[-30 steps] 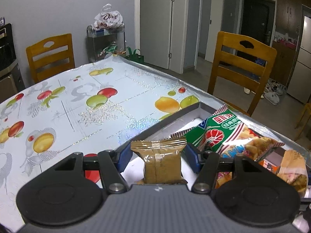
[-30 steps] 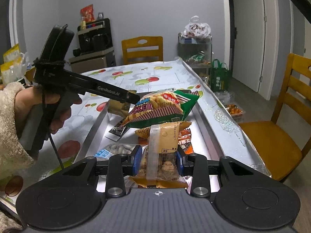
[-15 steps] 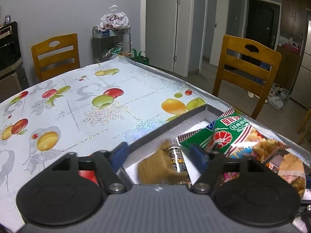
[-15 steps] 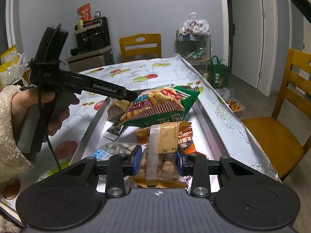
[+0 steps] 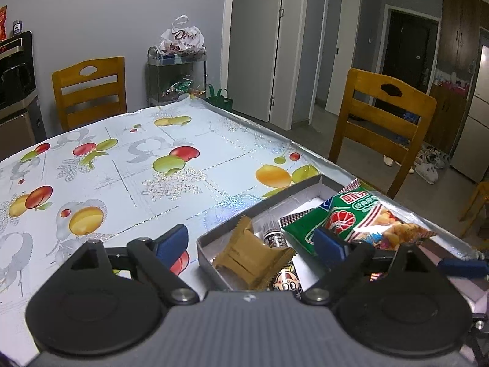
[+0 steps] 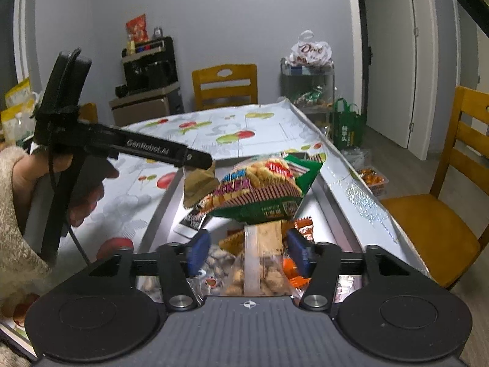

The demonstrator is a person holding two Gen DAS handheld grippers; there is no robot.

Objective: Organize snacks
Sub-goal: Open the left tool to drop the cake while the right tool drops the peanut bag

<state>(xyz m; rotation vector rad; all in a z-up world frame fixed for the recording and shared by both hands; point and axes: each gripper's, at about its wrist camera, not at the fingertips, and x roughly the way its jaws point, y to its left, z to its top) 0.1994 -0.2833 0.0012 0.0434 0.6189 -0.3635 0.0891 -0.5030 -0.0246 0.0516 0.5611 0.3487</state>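
Observation:
My left gripper [image 5: 249, 241] has wide jaws that are still opening, and nothing touches its blue pads. Below it a brown snack packet [image 5: 250, 257] leans in the corner of the grey box [image 5: 214, 235], beside a small dark packet [image 5: 273, 235] and a green cracker bag [image 5: 345, 217]. My right gripper [image 6: 248, 252] is opening too. A clear packet of brown snacks [image 6: 259, 269] stands between its pads, apart from both. In the right wrist view the left gripper [image 6: 198, 160] reaches in over the brown packet [image 6: 198, 183], beside the green bag [image 6: 259, 186].
The box [image 6: 162, 208] also holds a peanut bag [image 6: 217, 260] and an orange packet [image 6: 302, 226]. A fruit-print cloth covers the table [image 5: 122, 168]. Wooden chairs [image 5: 382, 122] stand round it. A person's hand [image 6: 88, 189] holds the left gripper. A trolley [image 6: 305, 85] stands behind.
The left gripper opened and let go of the brown packet, which dropped into the box corner; that gripper drew back slightly. The right gripper's pads parted from the clear packet.

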